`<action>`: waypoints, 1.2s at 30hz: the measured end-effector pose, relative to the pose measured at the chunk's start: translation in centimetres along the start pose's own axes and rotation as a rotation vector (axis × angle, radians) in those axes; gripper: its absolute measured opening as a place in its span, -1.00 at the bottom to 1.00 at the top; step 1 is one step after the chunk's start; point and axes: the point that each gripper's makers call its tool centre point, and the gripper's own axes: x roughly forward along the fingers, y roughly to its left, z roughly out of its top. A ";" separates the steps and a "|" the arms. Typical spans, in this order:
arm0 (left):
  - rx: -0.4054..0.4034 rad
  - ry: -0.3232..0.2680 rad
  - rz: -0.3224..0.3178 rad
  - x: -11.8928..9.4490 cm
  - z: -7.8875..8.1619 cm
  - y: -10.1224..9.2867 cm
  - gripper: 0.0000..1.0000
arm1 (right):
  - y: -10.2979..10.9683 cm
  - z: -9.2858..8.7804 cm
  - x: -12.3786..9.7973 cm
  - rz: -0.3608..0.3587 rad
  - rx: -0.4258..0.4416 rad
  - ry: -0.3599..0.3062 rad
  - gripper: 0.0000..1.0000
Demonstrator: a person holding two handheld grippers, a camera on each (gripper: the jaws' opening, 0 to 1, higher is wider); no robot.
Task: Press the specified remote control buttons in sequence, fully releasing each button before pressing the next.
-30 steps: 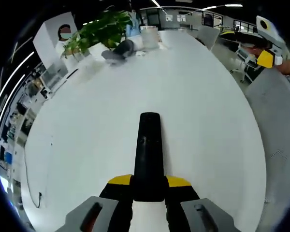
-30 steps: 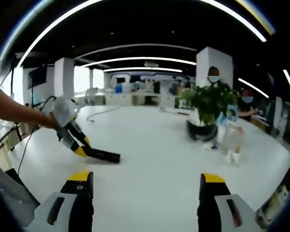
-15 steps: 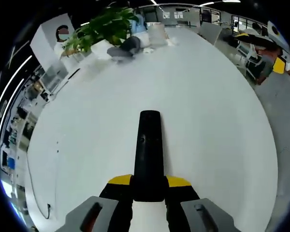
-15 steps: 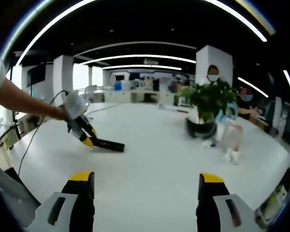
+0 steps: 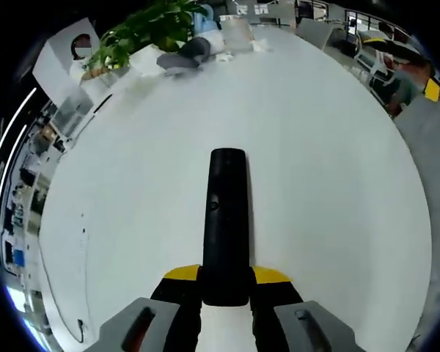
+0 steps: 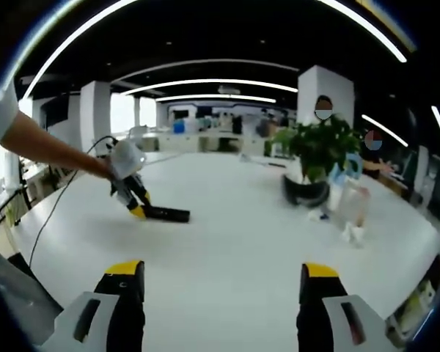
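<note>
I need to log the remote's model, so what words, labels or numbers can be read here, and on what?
None can be read.
Remote control, held in the left claw: button markings too small and dark to read.
Far wall signs: blurred.

Left gripper (image 6: 138, 212) carried remote (image 6: 167, 214) farther from right gripper, toward table (image 6: 227, 242) middle; remote now lower, near tabletop

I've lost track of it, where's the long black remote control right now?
The long black remote control is clamped in the left gripper over the white table; in the right gripper view it sits left, far from the potted plant.
</note>
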 end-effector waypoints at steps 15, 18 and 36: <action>-0.089 -0.035 -0.001 -0.2 -0.1 0.8 -0.38 | 0.2 0.1 -0.1 0.010 -0.001 -0.003 0.71; -0.119 -0.031 0.027 -0.2 -0.2 1.1 -0.28 | 0.1 0.3 -0.1 0.008 0.000 -0.010 0.72; -0.574 -0.220 0.244 -1.2 -3.5 2.8 1.00 | 0.5 0.7 -0.3 0.021 -0.006 -0.034 0.89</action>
